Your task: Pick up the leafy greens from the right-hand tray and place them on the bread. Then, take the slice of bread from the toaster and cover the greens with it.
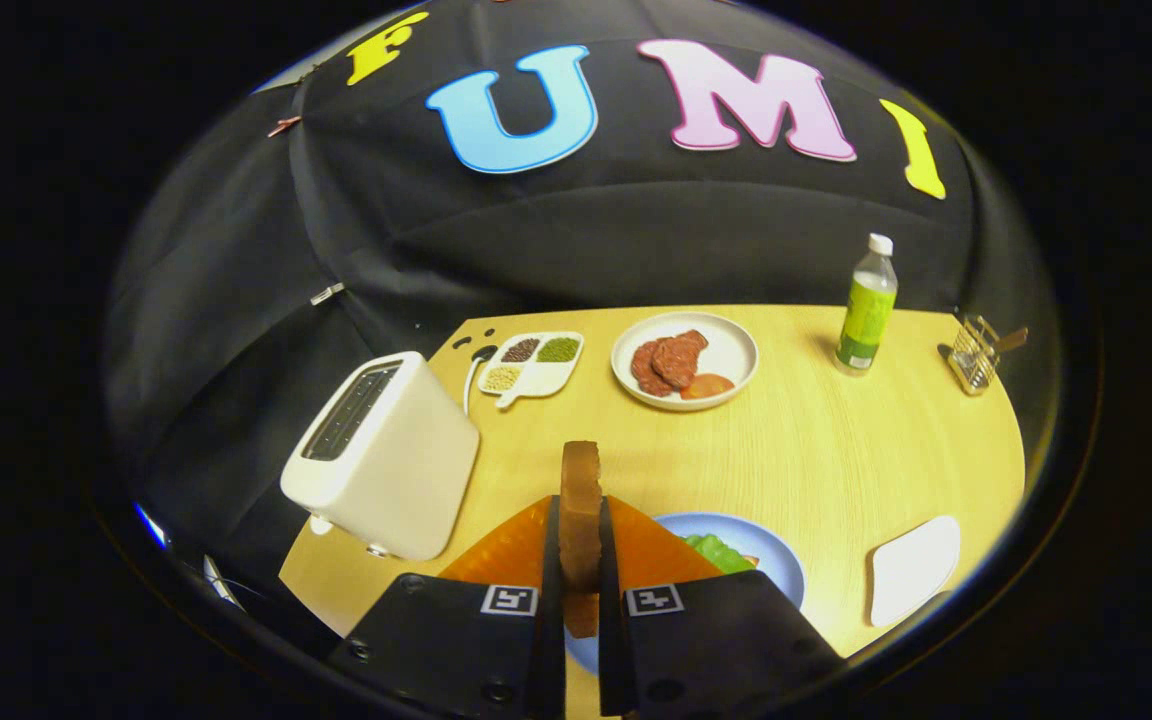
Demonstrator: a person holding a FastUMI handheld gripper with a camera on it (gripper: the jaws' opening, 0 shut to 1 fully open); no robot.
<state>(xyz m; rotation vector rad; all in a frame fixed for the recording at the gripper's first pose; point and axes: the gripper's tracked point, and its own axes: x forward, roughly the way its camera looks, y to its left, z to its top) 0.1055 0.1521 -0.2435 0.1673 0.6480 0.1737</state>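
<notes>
A wooden table (836,450) fills the lower scene, its far edge meeting the black cloth wall and its right side curving away; the widest bare stretch lies between the white plate and the small white tray. One white toaster (381,455) stands near the table's left edge, both slots looking empty. One blue plate (766,555) sits just ahead of the fingers, right of centre, holding the leafy greens (721,550); what lies under them is hidden. One round white plate (726,345) farther back carries brownish-red meat slices and an orange slice. A white divided dish (561,375) by the far-left corner has three filled compartments: dark, green and pale grains. One white tray (916,570) lies bare near the right edge. One green bottle (868,305) and one wire holder (976,355) stand at the far right. The gripper (581,540) clenches one bread slice (581,500) upright, both fingers pressing its faces, above the blue plate's left part.
</notes>
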